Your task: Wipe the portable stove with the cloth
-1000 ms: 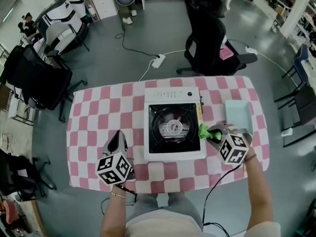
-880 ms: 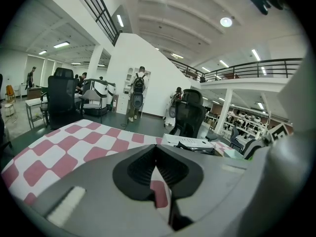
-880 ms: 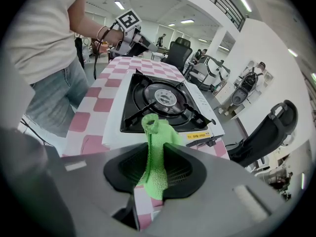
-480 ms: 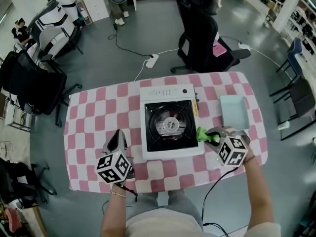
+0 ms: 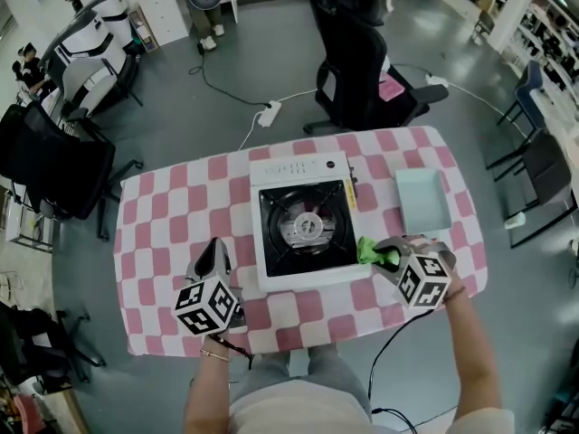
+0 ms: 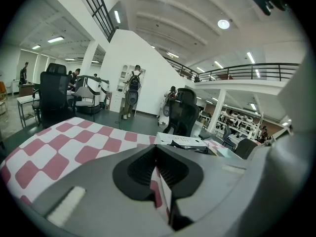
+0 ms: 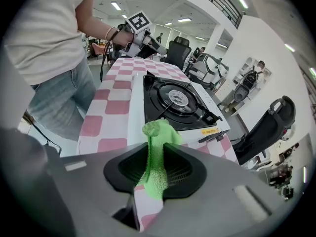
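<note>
Well, starting on the left, the left gripper [image 5: 217, 246] sits low over the pink-and-white checked table [image 5: 154, 215], out to the left of the stove and clear of it. Its own view shows the two dark jaws pressed together with nothing between them, just checks running off toward the far edge. Moving to the centre, the portable stove [image 5: 306, 229] stands square on the table, white body, black top, round burner [image 5: 308, 227] in the middle and the control strip on the far side from the person. Now to the right, and this is where it gets interesting: the right gripper [image 5: 385, 255] is pinching the green cloth [image 5: 367, 249], a bunched tuft standing up out of the closed jaws. That cloth is right at the stove's right-hand edge, near the front corner, though whether it touches the white rim cannot be told. Further right and a little beyond, a pale shallow tray [image 5: 423, 200] lies on the table, apart from the stove. Past the far edge stands a black office chair [image 5: 357, 57].
</note>
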`<state>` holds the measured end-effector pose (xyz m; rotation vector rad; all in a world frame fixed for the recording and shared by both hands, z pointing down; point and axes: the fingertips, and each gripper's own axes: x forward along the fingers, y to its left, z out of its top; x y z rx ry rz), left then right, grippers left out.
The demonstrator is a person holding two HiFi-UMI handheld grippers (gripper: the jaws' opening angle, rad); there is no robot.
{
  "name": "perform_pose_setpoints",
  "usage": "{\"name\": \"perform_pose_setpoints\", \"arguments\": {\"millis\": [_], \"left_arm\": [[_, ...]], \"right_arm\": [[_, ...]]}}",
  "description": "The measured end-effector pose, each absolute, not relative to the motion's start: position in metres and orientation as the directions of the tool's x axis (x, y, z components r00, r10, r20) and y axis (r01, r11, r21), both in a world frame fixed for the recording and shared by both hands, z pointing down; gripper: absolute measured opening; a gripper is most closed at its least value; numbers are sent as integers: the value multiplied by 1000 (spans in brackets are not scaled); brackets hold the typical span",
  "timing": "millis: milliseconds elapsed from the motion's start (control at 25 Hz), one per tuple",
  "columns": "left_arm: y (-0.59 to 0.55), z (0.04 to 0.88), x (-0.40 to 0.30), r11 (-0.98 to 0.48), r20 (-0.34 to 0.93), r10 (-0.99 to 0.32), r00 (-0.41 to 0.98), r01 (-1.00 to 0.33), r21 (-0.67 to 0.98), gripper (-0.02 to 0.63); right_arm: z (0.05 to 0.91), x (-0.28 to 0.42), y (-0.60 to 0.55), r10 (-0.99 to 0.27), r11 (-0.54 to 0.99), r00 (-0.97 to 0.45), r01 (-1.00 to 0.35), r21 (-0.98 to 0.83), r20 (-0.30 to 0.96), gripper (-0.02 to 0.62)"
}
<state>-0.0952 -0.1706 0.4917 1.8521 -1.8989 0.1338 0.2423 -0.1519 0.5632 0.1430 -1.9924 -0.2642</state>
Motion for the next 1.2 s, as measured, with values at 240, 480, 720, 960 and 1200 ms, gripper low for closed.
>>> {"name": "perform_pose_setpoints", "arguments": {"millis": [240, 480, 720, 960, 1200], "left_arm": [[-172, 491, -95, 65, 397, -917, 49, -962, 267, 0], [-174, 492, -90, 40, 396, -915, 75, -961, 274, 0], [-174, 493, -91, 20, 397, -913, 97, -960, 281, 0], [-174, 498, -94, 9, 401, -908, 124, -950, 313, 0], [-174, 501, -94, -16, 402, -902, 158, -942, 335, 0]], "right_arm": [[563, 245, -140, -219, 970, -415, 3, 242, 883, 94], [563, 246, -128, -236, 969, -406, -33, 244, 883, 94], [563, 245, -121, -294, 956, -383, -116, 271, 876, 94], [562, 241, -117, -361, 921, -326, -270, 279, 874, 94], [565, 242, -115, -403, 875, -285, -398, 275, 870, 94]]}}
